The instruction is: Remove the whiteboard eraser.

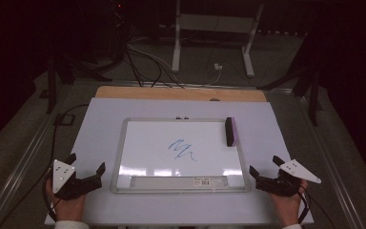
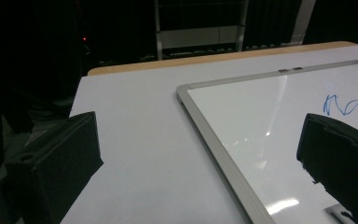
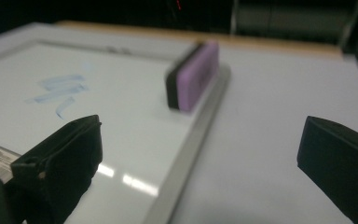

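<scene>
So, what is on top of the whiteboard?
On the whiteboard lie a blue scribble near the middle and an eraser, purple and black, at the right edge. Whatever the eraser covers cannot be seen.

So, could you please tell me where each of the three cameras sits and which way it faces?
High view: above the person's side, looking forward and down on the whiteboard; both hands, left tongs and right tongs show.
Left gripper view: rides the left tongs, facing the whiteboard's near left corner.
Right gripper view: rides the right tongs, facing the eraser.
All three share the blue scribble.
</scene>
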Demonstrator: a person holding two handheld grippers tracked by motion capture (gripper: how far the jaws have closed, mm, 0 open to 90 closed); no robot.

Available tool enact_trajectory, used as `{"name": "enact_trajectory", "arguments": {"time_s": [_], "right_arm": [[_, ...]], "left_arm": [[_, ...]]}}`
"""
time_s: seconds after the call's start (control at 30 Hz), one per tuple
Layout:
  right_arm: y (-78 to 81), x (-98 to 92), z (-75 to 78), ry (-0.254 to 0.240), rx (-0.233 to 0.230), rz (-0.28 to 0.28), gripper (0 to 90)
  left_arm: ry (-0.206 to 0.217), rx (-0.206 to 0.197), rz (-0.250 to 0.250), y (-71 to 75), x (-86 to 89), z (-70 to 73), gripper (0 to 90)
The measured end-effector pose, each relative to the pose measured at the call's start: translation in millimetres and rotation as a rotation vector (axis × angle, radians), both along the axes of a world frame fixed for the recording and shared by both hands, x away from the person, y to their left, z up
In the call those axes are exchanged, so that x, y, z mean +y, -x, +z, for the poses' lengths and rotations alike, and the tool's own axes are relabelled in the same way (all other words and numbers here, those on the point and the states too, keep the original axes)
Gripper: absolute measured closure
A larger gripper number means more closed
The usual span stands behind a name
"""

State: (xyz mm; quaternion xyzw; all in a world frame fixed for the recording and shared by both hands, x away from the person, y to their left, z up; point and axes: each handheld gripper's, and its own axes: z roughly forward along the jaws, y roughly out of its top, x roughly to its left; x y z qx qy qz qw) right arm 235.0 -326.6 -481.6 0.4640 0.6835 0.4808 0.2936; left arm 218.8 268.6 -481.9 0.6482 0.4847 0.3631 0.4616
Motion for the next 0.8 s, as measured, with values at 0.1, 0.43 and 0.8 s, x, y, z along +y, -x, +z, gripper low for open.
{"name": "enact_trajectory", "arguments": {"time_s": [0.1, 0.43, 0.8], "right_arm": [[1.3, 0.8, -0.7, 0.009, -0.027, 0.003, 0.3], [-2.0, -2.9, -0.8, -0.024, -0.021, 0.010, 0.3], [-5.1, 1.5, 4.1, -0.019, -0.024, 0.019, 0.3]], "left_arm": [[0.003, -0.003, -0.001, 0.5, -0.6, 0.4, 0.4], [0.011, 0.000, -0.002, 0.9, -0.3, -1.0, 0.4], [0.018, 0.013, 0.008, 0.8, 0.4, -1.1, 0.4]]}}
